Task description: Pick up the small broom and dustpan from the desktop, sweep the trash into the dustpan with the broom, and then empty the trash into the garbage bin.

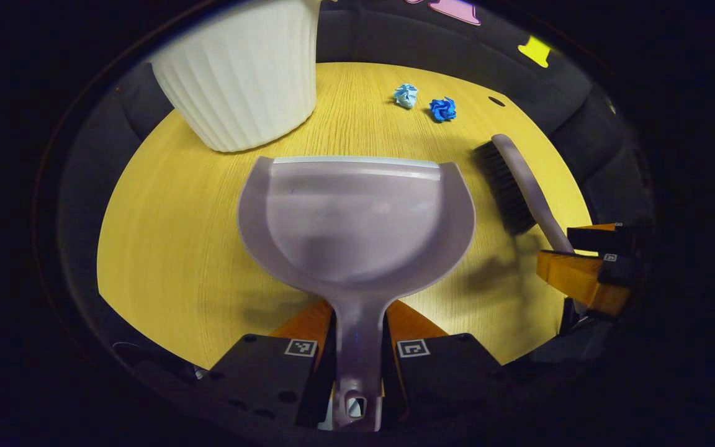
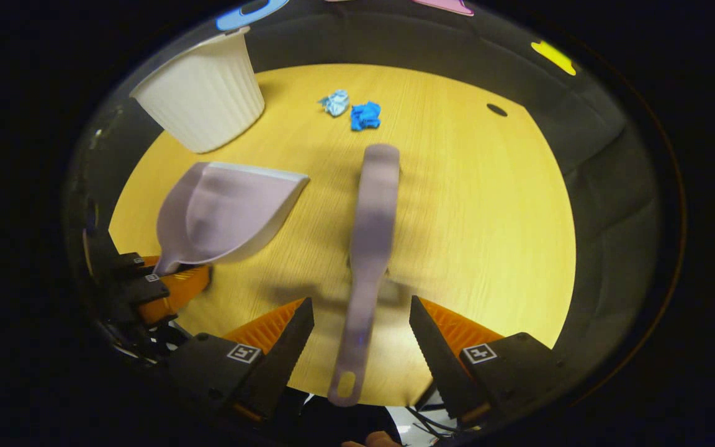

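A grey dustpan (image 1: 357,217) points its front lip at the far side of the yellow wooden table (image 1: 165,236). My left gripper (image 1: 357,323) is shut on the dustpan's handle. In the right gripper view the dustpan (image 2: 227,208) is at the left, held by the left gripper (image 2: 159,279). The grey broom (image 2: 373,205) lies with its handle between the fingers of my right gripper (image 2: 360,304), which is open with a gap on each side. In the left gripper view the broom (image 1: 519,180) shows black bristles, with the right gripper (image 1: 581,261) at its handle. Two paper wads, light blue (image 1: 406,95) and blue (image 1: 443,108), lie far ahead.
A white ribbed bin (image 1: 239,74) stands at the far left of the table, just beyond the dustpan; it is also at the upper left in the right gripper view (image 2: 199,99). A small dark hole (image 2: 496,110) marks the tabletop at the far right. Black cloth walls surround the table.
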